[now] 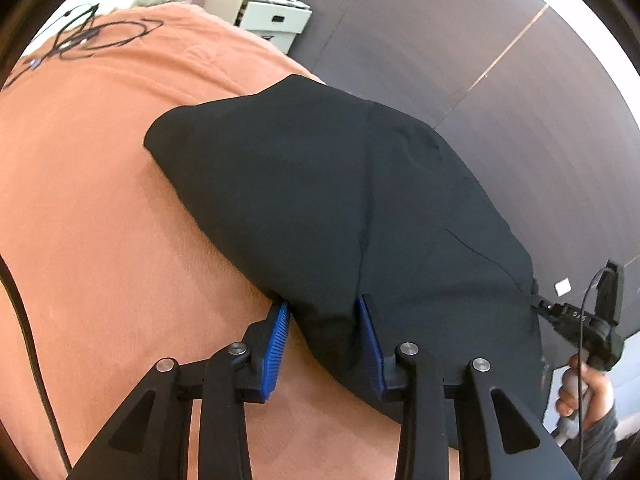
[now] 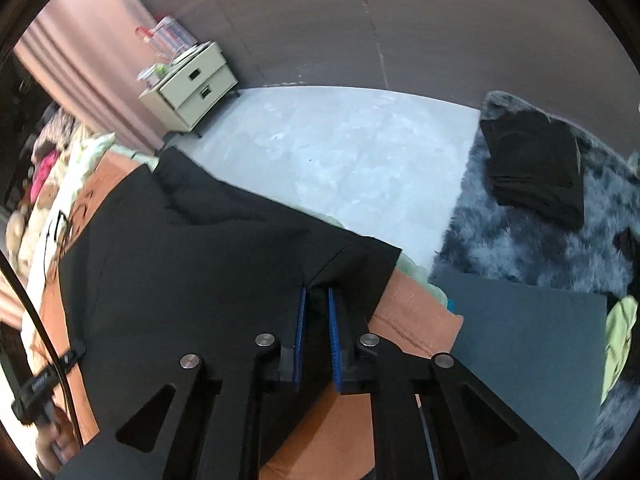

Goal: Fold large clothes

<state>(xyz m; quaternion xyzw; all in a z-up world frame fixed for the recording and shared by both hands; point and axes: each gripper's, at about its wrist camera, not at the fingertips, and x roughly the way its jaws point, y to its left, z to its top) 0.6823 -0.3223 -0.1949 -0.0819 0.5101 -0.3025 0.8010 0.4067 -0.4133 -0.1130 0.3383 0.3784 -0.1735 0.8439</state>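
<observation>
Left gripper (image 1: 324, 312): jaws spread wide, blue pads (image 1: 278, 346) apart. Right gripper (image 2: 317, 300): jaws nearly closed, pads (image 2: 299, 332) clamping black fabric.

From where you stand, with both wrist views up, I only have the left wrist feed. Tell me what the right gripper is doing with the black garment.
Observer: The right gripper has its blue pads nearly together, pinching a fold at the edge of the black garment.
Operator: Report what lies past that edge.
Observer: A pale floor, then a shaggy grey-blue rug.
Operator: Say whether anything sits on the rug.
Observer: A folded black cloth lies on it, apart from the garment you are working.
Operator: Name what is right of the gripper.
Observer: A flat dark grey board, beside the orange bedcover.
</observation>
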